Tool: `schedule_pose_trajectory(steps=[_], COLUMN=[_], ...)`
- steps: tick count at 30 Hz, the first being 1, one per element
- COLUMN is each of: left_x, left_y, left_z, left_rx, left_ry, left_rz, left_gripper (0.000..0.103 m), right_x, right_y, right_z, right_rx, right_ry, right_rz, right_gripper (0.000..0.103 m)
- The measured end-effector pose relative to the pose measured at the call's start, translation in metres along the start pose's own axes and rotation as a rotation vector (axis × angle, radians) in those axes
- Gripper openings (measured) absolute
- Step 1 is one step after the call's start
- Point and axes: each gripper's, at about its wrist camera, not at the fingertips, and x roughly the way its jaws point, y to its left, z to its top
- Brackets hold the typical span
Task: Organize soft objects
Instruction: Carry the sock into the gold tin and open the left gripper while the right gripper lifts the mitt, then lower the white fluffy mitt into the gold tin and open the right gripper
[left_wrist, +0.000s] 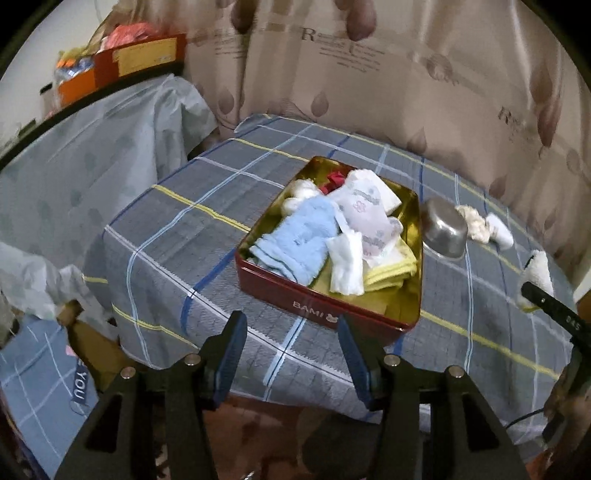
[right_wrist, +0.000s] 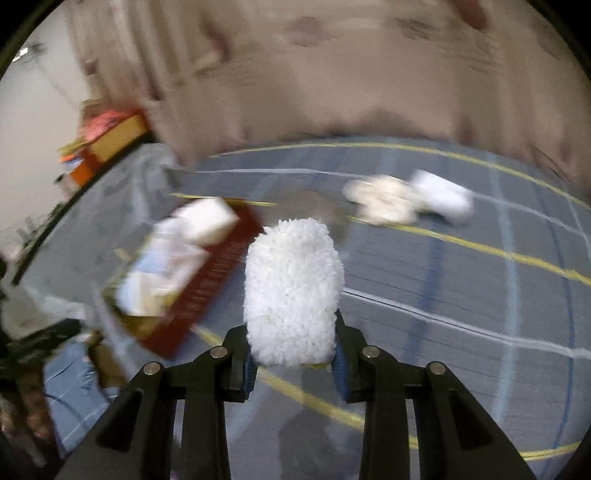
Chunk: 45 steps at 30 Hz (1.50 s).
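A red tin box with a gold inside sits on the plaid-covered table. It holds a blue towel, white cloths, a patterned cloth and a yellow cloth. My left gripper is open and empty in front of the box. My right gripper is shut on a white fluffy sponge, held above the table right of the box. The sponge also shows in the left wrist view. Two white soft pieces lie further back on the table.
A metal bowl lies tipped beside the box's right side. A beige curtain hangs behind the table. A shelf at the far left carries an orange and red box. Cloth-covered furniture stands to the left.
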Motion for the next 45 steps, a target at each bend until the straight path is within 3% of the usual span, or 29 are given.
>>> schedule_pose_trajectory(steps=[5, 7, 14, 22, 32, 36, 40, 45], left_x=[0.004, 0.006, 0.01, 0.013, 0.016, 0.017, 0.018, 0.018], left_y=[0.015, 0.018, 0.031, 0.033, 0.03, 0.029, 0.028, 0.027], left_z=[0.0, 0.001, 0.004, 0.005, 0.005, 0.005, 0.004, 0.003], left_rx=[-0.057, -0.061, -0.105, -0.109, -0.086, -0.074, -0.068, -0.055], left_ry=[-0.009, -0.013, -0.01, -0.012, -0.011, -0.002, 0.001, 0.002], left_rz=[-0.022, 0.004, 0.014, 0.026, 0.06, 0.071, 0.076, 0.083], left_gripper=[0.052, 0.052, 0.052, 0.052, 0.052, 0.052, 0.052, 0.052], right_x=[0.022, 0.034, 0.081, 0.123, 0.149, 0.144, 0.136, 0.116], right_y=[0.073, 0.091, 0.139, 0.144, 0.167, 0.173, 0.17, 0.166], right_z=[0.014, 0.016, 0.018, 0.018, 0.006, 0.004, 0.005, 0.01], right_rx=[-0.07, -0.082, -0.154, -0.159, -0.302, -0.34, -0.325, -0.3], right_ry=[0.037, 0.055, 0.133, 0.195, 0.229, 0.21, 0.188, 0.124], right_rz=[0.148, 0.182, 0.217, 0.196, 0.115, 0.095, 0.107, 0.125], right_gripper=[0.03, 0.03, 0.03, 0.03, 0.031, 0.037, 0.06, 0.06])
